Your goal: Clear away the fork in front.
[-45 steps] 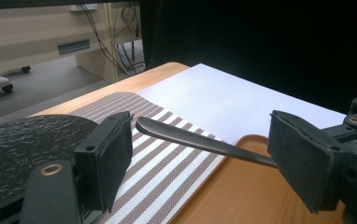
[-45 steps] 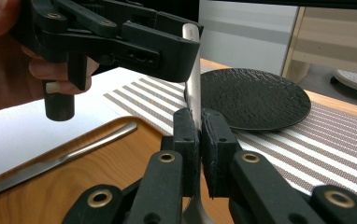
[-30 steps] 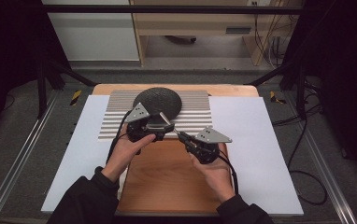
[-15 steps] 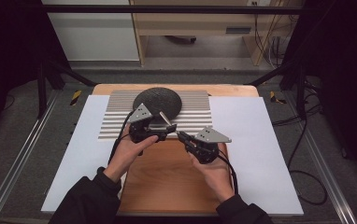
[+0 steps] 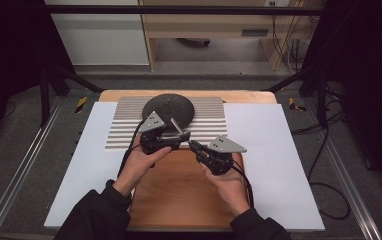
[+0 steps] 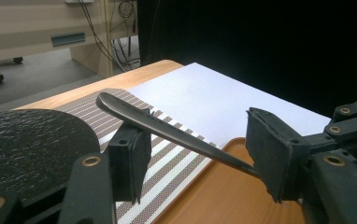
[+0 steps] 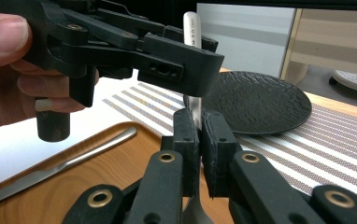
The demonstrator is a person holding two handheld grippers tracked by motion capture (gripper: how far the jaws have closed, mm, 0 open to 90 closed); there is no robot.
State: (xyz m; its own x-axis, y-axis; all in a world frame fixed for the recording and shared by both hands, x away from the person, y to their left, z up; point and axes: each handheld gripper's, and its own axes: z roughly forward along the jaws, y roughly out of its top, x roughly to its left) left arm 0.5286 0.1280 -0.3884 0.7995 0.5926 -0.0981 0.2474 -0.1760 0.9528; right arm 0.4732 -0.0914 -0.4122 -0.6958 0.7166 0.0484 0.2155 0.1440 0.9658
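The metal utensil (image 6: 167, 130) is clamped at its lower end in the right gripper (image 7: 199, 140), its handle slanting up between the left gripper's (image 6: 204, 158) jaws. Those jaws have just been closing since the earlier frames; one pad (image 6: 134, 154) now touches the handle, the other stands apart. Neither hand has shifted.

No readable text, labels, brands, numbers or signs are showing anywhere in these frames. Nothing legible is appearing on any surface or object in the high view or in either gripper view.
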